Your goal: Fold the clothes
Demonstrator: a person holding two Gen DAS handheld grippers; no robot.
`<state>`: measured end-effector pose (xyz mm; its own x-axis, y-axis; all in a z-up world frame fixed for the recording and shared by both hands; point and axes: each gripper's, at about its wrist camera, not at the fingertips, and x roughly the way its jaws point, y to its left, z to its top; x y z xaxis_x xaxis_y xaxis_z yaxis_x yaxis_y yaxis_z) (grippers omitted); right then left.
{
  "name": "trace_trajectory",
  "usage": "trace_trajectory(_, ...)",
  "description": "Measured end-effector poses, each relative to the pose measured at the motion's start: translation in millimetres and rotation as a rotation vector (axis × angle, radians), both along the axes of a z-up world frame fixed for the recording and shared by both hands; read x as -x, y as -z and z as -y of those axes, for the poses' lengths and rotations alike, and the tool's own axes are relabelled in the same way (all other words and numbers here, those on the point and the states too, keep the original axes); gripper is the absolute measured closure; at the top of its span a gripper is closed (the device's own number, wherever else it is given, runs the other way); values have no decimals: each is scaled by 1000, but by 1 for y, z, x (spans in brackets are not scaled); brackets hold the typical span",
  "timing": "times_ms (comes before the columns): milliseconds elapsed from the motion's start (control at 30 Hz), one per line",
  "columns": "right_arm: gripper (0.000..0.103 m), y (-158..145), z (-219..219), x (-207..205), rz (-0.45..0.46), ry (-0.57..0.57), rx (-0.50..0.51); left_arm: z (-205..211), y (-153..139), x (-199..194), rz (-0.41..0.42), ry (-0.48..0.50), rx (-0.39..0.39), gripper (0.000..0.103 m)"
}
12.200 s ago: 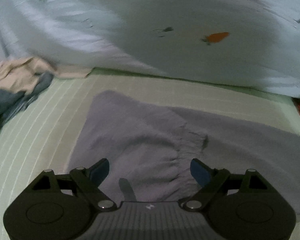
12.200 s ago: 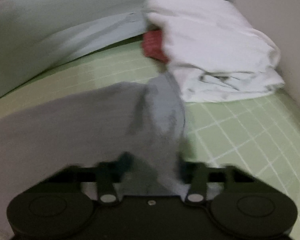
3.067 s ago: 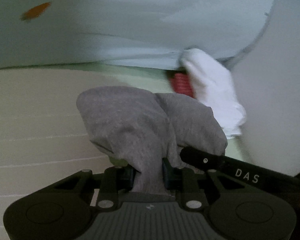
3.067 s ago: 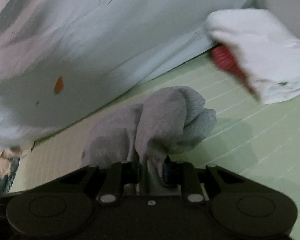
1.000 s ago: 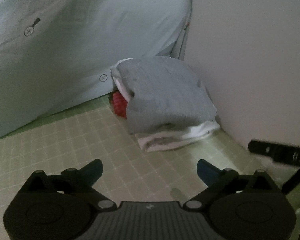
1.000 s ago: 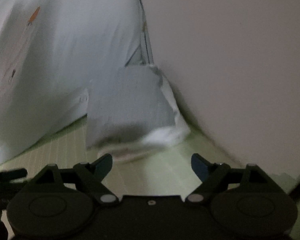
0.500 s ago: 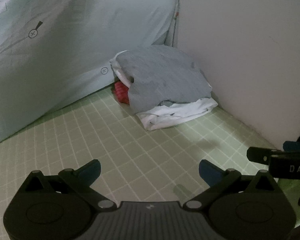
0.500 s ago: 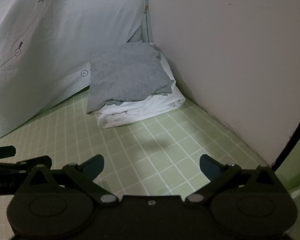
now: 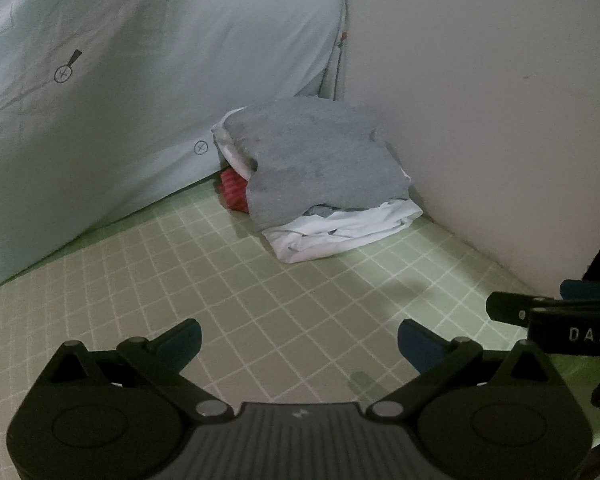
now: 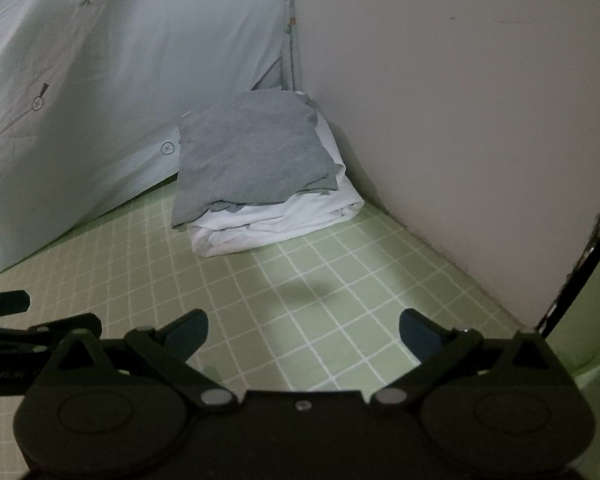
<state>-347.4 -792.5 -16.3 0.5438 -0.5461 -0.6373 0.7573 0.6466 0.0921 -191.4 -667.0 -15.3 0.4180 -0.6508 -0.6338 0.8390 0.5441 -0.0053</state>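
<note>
Left wrist view: folded grey knit garment [image 9: 315, 160] stacked on folded white cloth [image 9: 339, 228], tucked cornerward for tidiness; left tongs [image 9: 300, 340], right tongs [image 10: 303, 334] spread wide, empty.

The green bed sheet with white grid lines [image 9: 260, 280] lies bare and open between both grippers and the far corner. There the stack of folded grey and white clothes [image 10: 256, 172] blocks the way, closed in by the pale blue printed quilt [image 9: 140, 80] and the beige wall [image 10: 459, 100].
</note>
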Motion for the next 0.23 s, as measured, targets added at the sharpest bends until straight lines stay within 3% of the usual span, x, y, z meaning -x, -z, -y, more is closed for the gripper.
trace_trajectory(233,0,-2,1,6,5,3,9,0,0,4,3,6,-9,0)
